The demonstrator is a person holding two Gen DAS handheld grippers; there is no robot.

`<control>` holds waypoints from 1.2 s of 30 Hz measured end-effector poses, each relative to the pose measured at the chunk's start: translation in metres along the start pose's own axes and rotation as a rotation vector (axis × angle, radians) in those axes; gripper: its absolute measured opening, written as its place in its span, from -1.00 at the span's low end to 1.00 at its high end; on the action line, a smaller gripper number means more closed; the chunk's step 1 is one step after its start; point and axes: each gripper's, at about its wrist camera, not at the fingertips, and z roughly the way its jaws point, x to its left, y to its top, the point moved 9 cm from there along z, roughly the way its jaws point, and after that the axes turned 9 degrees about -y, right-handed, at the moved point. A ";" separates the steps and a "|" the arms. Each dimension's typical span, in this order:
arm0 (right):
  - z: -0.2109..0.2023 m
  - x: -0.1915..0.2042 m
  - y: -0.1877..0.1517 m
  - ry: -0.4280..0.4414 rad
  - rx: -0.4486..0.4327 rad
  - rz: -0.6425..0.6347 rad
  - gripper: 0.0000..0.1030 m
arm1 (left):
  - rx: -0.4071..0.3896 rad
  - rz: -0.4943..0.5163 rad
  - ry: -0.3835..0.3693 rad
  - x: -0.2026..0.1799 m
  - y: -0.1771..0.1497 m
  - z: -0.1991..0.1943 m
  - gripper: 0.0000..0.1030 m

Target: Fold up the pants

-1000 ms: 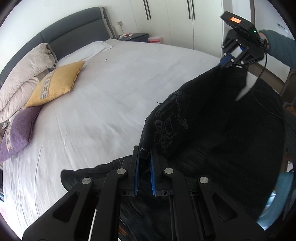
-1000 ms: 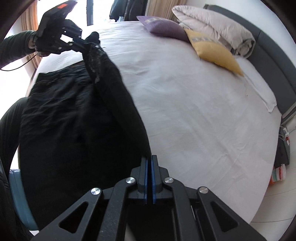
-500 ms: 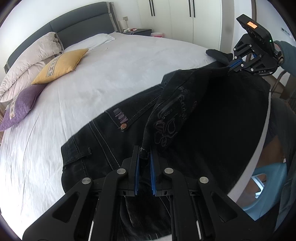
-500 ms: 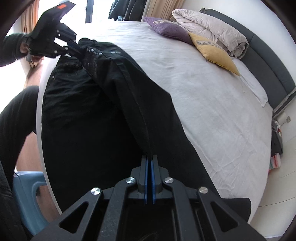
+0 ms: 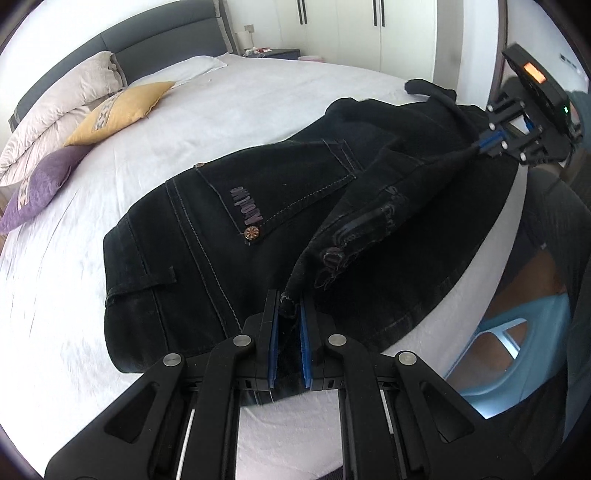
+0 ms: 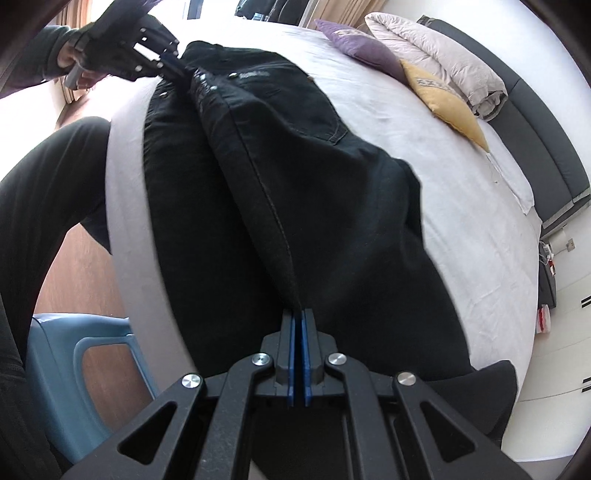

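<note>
Black denim pants (image 5: 229, 229) lie spread on a white bed (image 5: 240, 107), back pocket up, near the front edge. My left gripper (image 5: 289, 310) is shut on a bunched fold of the waist end. My right gripper (image 6: 297, 321) is shut on a thin edge of the pants (image 6: 295, 177) at the leg end. Each gripper shows in the other's view: the right one (image 5: 484, 142) at the far right, the left one (image 6: 173, 68) at the top left. The held fold runs taut between them, just above the lower layer.
Yellow (image 5: 118, 110), purple (image 5: 37, 184) and beige (image 5: 55, 110) pillows lie by the dark headboard (image 5: 166, 51). A light blue plastic stool (image 5: 517, 350) stands on the wood floor beside the bed. The person's dark-clad leg (image 6: 44, 184) is at the bed edge. White wardrobes (image 5: 369, 29) stand behind.
Both grippers have carried the held edge down and over the bed. The pants, hanging bunched a second ago, now lie spread flat with the back pocket showing.
</note>
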 end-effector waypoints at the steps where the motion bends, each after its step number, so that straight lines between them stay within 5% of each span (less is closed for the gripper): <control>1: -0.002 0.003 0.000 -0.002 0.000 0.000 -0.92 | -0.003 0.001 0.002 -0.001 -0.002 -0.002 -0.84; 15: -0.009 0.024 -0.009 -0.022 0.022 -0.028 -0.92 | 0.048 0.124 -0.001 -0.001 -0.007 -0.012 -0.82; 33: -0.007 0.042 -0.013 -0.133 0.016 -0.057 -0.83 | 0.079 0.023 -0.067 0.005 -0.014 -0.024 -0.68; 36: -0.012 0.043 -0.013 -0.113 0.014 -0.034 -0.75 | 0.034 -0.031 -0.088 0.007 -0.004 -0.040 -0.68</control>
